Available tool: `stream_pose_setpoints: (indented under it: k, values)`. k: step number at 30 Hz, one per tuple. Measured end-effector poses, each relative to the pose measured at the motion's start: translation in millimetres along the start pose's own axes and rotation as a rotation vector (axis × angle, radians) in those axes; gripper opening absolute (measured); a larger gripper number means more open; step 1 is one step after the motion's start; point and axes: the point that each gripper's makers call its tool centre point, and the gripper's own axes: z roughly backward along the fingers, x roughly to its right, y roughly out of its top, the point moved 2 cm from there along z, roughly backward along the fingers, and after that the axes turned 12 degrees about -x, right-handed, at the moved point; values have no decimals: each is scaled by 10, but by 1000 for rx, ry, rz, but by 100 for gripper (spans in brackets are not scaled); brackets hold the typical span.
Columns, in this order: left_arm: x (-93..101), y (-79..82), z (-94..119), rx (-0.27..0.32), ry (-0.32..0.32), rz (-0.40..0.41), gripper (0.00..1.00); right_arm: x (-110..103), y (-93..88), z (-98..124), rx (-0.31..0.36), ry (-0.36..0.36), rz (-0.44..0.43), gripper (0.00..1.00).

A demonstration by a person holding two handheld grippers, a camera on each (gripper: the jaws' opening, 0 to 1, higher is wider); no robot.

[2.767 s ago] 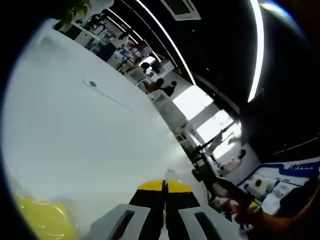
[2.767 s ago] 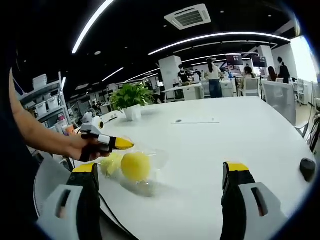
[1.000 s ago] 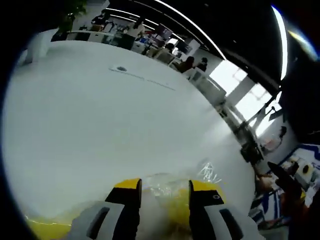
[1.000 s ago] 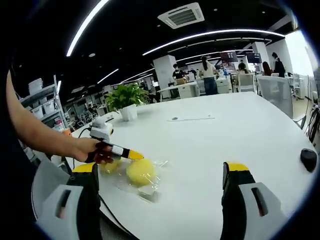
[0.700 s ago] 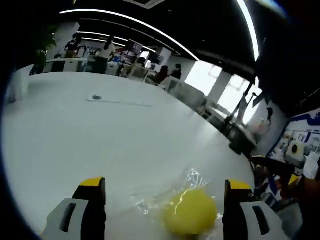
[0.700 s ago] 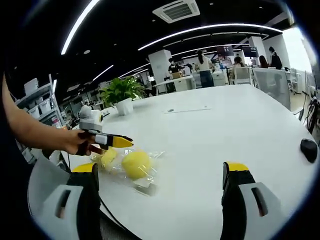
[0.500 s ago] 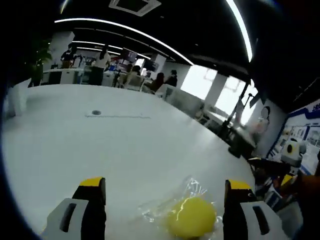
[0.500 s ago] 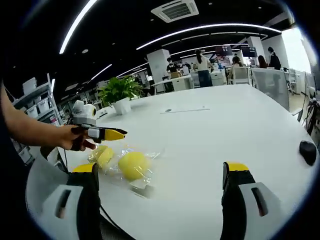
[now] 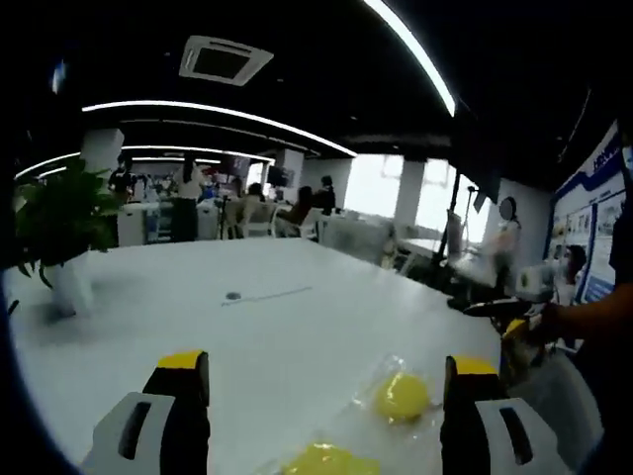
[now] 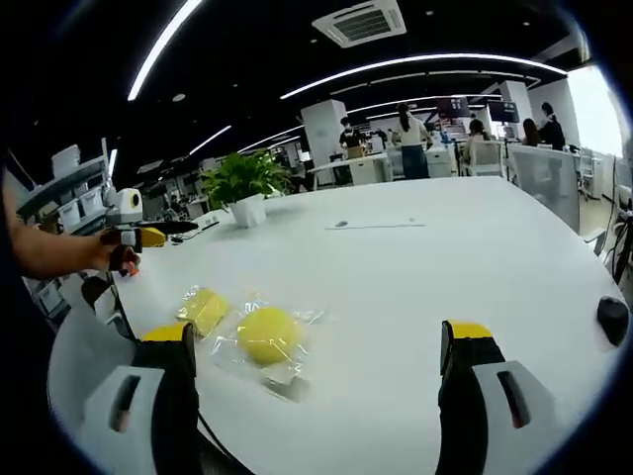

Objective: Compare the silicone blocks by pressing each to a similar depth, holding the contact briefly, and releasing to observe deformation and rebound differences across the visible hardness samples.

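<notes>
Two yellow silicone pieces lie in clear plastic wrap on the white table (image 10: 415, 267). In the right gripper view, the round block (image 10: 269, 334) is in the middle and the flatter block (image 10: 205, 307) is to its left. My right gripper (image 10: 316, 336) hangs open just in front of them, touching neither. A hand holds my left gripper (image 10: 138, 236) off to the left, well clear of the blocks. In the left gripper view, my left gripper (image 9: 326, 366) is open, with the round block (image 9: 401, 396) and the flatter block (image 9: 326, 460) low between its jaws. The right gripper (image 9: 514, 322) shows at the right.
A potted plant (image 10: 242, 183) stands at the table's far left side. A black mouse (image 10: 611, 319) lies near the right edge. A small dark disc and a line (image 10: 371, 225) mark the table's far middle. Desks, chairs and people fill the office behind.
My left gripper went from shut over the wrapped blocks to open, then drew back to the table's left edge. The right gripper has stayed open and nearly still.
</notes>
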Motion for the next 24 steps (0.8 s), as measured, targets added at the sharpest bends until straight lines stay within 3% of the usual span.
stream_pose_setpoints:
  k: [2,6,9,12,14,17,20,22,24]
  values:
    - [-30,-3,157,25,11,-16,100,6,18,1,1,-2,-2,97]
    - [-130,-173,437,43,31,33,100,5,68,18,10,-17,50,97]
    - [-284,-415,627,0,114,60,100,24,28,25,-3,-15,42,97]
    - [-330,-468,799,39,182,32,100,-18,-23,44,-17,-3,59,97]
    - [-399,-566,913,44,222,85,100,-11,-56,59,-24,-7,59,97]
    - [-494,-695,991,47,218,209,100,-5,-106,99,-22,-6,54,97]
    - [-591,-728,1059,48,245,142,100,25,-187,146,-32,-9,62,97]
    - [-592,-754,1070,49,231,147,100,66,-224,176,-39,-16,54,97]
    - [-546,-890,1032,-29,207,110,100,86,-235,218,-36,-26,44,97]
